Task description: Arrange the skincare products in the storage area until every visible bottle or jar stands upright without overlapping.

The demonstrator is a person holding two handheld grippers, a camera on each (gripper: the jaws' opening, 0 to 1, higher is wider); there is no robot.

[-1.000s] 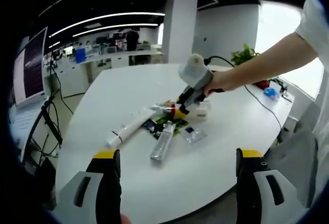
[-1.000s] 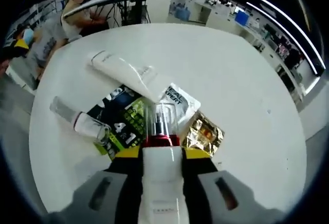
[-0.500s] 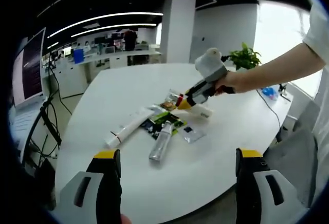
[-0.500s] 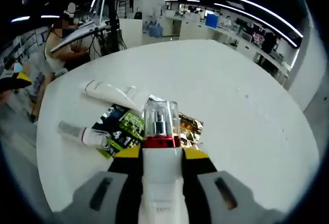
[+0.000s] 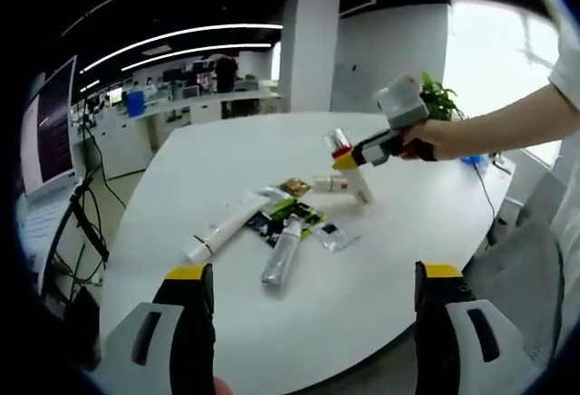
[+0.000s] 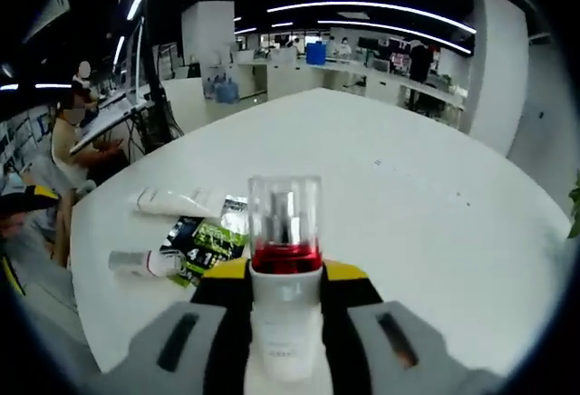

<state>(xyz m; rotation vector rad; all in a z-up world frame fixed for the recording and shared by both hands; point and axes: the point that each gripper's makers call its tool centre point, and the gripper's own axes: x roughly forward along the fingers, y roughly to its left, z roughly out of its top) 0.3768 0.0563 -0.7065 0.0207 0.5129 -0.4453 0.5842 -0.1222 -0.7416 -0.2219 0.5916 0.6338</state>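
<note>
My right gripper (image 6: 285, 274) is shut on a white pump bottle (image 6: 285, 232) with a red collar and a clear cap, held up in the air above the white table (image 6: 426, 223). In the left gripper view that gripper (image 5: 364, 152) carries the bottle (image 5: 339, 142) above a white bottle (image 5: 349, 184) lying on its side. A white tube (image 5: 227, 225), a clear bottle (image 5: 283, 250) and flat sachets (image 5: 288, 216) lie in a loose pile mid-table. My left gripper (image 5: 313, 322) hangs open over the near table edge, nothing between its jaws.
A person's arm (image 5: 494, 119) reaches in from the right. A plant (image 5: 437, 101) and a blue item (image 5: 476, 161) sit at the table's far right. A monitor (image 5: 50, 123) and cables stand left. A seated person (image 6: 77, 132) is beyond the table.
The right gripper has lifted the pump bottle up off the pile and carried it to the right, tipping it more upright. The left gripper has stayed put.
</note>
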